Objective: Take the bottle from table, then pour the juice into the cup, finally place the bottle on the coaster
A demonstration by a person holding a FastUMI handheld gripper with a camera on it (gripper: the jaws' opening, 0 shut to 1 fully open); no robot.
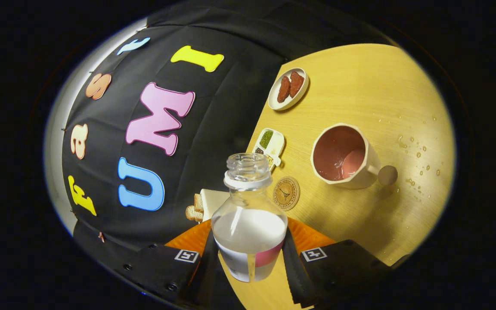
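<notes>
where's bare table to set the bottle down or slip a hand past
The coaster, just beyond the bottle clamped in the gripper, is bare. Open wood lies between cup and gripper, and between cup and meat plate. Past the cup's handle it is bare but spotted with droplets. Crowded: spice tray, coaster and bread along the cloth wall.

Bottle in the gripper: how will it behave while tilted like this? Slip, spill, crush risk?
The bottle is clear plastic with both fingers pressed on its sides, so it probably flexes if squeezed harder. It has no cap and liquid inside, so any extra tilt likely spills. Droplets on the table beside the cup hint at wet, possibly slippery surfaces.
</notes>
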